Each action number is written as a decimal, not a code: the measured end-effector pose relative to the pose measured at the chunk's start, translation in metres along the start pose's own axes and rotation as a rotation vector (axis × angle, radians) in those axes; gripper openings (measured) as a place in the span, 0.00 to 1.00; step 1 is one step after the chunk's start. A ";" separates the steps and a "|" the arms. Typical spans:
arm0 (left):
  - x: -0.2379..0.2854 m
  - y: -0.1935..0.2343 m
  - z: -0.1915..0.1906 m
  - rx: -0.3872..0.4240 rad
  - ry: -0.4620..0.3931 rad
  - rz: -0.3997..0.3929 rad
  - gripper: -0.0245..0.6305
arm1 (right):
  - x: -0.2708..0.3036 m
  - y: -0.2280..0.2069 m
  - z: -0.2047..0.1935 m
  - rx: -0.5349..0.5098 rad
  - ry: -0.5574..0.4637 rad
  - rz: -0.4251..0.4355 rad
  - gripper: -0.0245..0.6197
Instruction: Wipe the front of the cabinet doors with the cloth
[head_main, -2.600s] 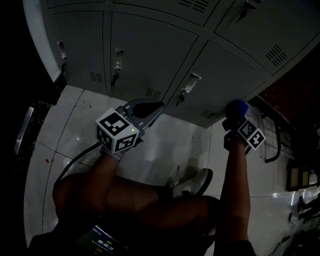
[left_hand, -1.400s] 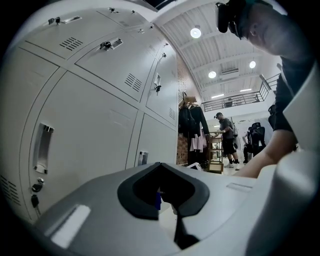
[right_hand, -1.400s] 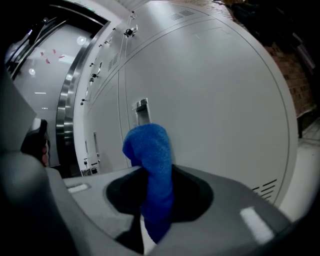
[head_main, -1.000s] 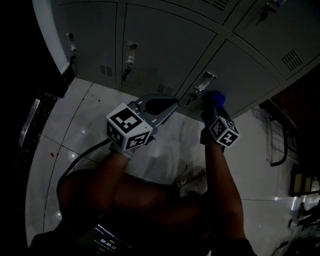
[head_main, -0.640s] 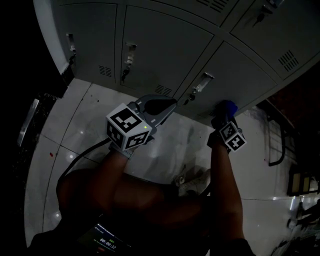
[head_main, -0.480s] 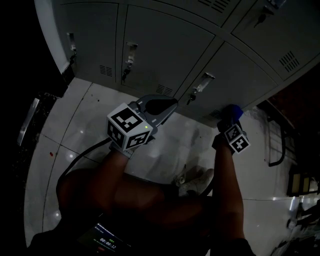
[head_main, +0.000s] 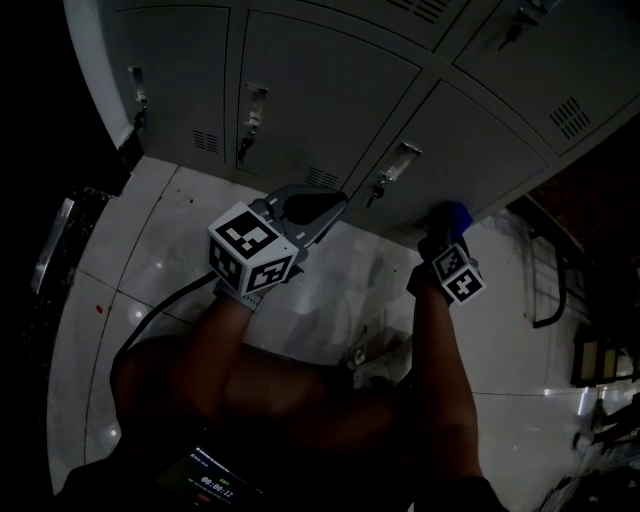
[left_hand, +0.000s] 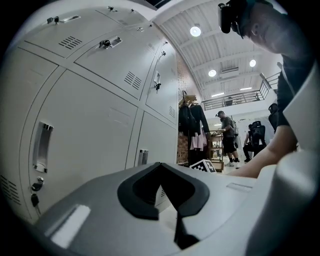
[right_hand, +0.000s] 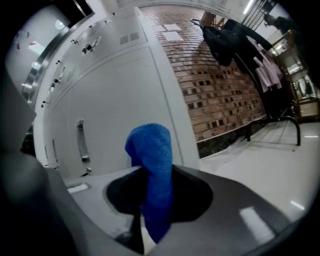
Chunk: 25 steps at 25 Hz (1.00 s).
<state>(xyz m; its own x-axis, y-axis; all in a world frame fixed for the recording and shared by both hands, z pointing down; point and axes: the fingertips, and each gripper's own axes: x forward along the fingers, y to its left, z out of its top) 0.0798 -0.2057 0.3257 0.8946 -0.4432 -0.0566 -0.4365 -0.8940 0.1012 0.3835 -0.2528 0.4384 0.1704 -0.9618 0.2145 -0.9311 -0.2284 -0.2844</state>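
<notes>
Mid-wipe, it seems: the cloth (right_hand: 150, 155) is pinched in the right gripper (right_hand: 150, 210) at a door (head_main: 480, 140). The left gripper (left_hand: 169, 197) is closed, empty. Sideways sweeping is needed next.

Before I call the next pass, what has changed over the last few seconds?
The right hand-held gripper swept the blue cloth left along the lower cabinet door toward its handle, then back right. It stays shut on the cloth. The left hand-held gripper stayed shut and empty, low before the doors.
</notes>
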 end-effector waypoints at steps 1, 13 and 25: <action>0.000 0.000 0.001 0.000 -0.001 0.002 0.04 | 0.000 0.019 -0.002 -0.013 -0.001 0.033 0.20; -0.005 -0.001 0.014 -0.001 -0.034 0.002 0.04 | -0.025 0.208 -0.040 -0.218 -0.007 0.370 0.20; -0.002 0.002 0.009 -0.001 -0.025 0.005 0.04 | 0.019 0.193 -0.112 -0.176 0.134 0.338 0.20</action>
<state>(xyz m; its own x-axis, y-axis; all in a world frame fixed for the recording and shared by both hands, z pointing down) 0.0759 -0.2075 0.3173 0.8898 -0.4492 -0.0809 -0.4408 -0.8917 0.1026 0.1709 -0.2985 0.4920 -0.1877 -0.9472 0.2600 -0.9705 0.1379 -0.1979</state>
